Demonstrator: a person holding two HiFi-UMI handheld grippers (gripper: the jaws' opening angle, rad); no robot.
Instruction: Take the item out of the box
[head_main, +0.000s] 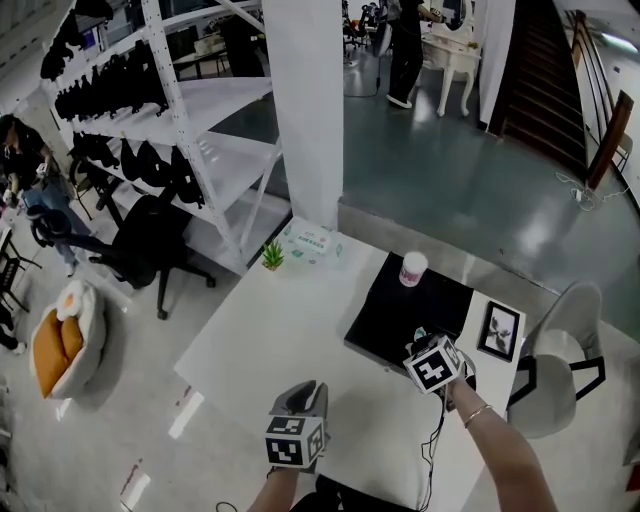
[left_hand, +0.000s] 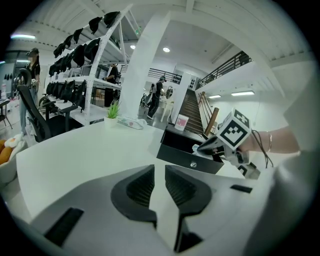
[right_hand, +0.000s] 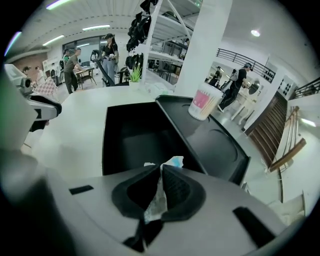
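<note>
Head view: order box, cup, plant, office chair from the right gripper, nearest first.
1. Box, at the right gripper.
2. Cup, just beyond, at the box's far side.
3. Plant, far left corner of the table.
4. Office chair, off the table, far left.

Open-plan office: shelving racks, swivel chair.

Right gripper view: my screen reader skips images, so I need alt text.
The right tongs are shut on a crinkly white-and-blue packet over the open black box. A pink-and-white cup stands on the box's lid.
</note>
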